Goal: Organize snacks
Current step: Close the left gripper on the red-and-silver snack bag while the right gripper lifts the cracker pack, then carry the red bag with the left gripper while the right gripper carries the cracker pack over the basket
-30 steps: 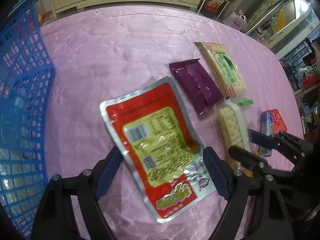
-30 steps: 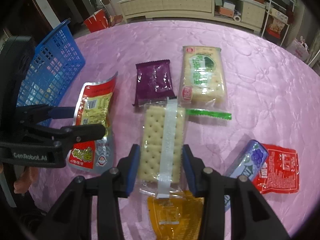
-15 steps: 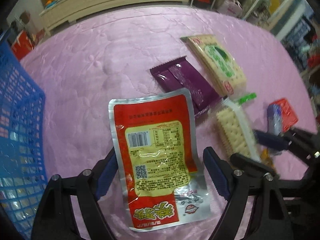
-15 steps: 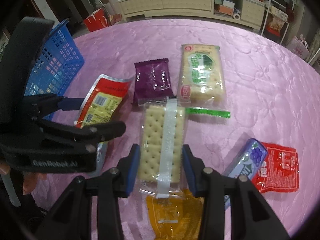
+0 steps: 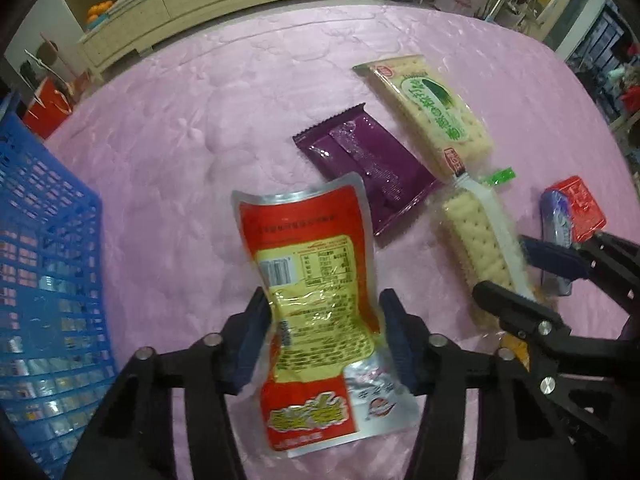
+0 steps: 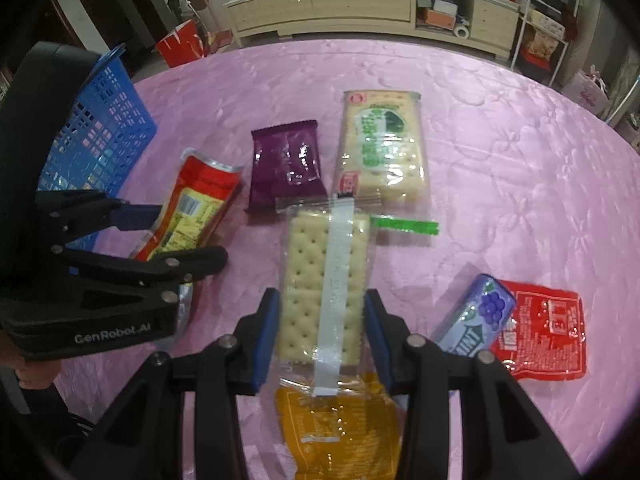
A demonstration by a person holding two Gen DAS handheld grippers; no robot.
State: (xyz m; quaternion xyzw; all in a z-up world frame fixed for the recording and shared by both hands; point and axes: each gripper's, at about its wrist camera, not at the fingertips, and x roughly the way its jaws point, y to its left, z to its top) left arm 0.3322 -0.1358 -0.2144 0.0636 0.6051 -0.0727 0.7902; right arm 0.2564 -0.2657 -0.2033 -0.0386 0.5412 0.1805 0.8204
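Jaws of the left gripper (image 5: 324, 336) are closing, and the red-and-yellow pouch (image 5: 316, 280) is pinched and buckled between them near the tabletop's (image 5: 192, 128) left edge, beside the blue basket (image 5: 44, 264). Jaws of the right gripper (image 6: 320, 332) are clamped on the cracker pack (image 6: 324, 276) at mid-tabletop.

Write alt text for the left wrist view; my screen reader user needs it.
The left gripper is closing on a red snack pouch on a pink tablecloth, a blue basket at left. Purple packet, cracker packs and the right gripper lie to the right.
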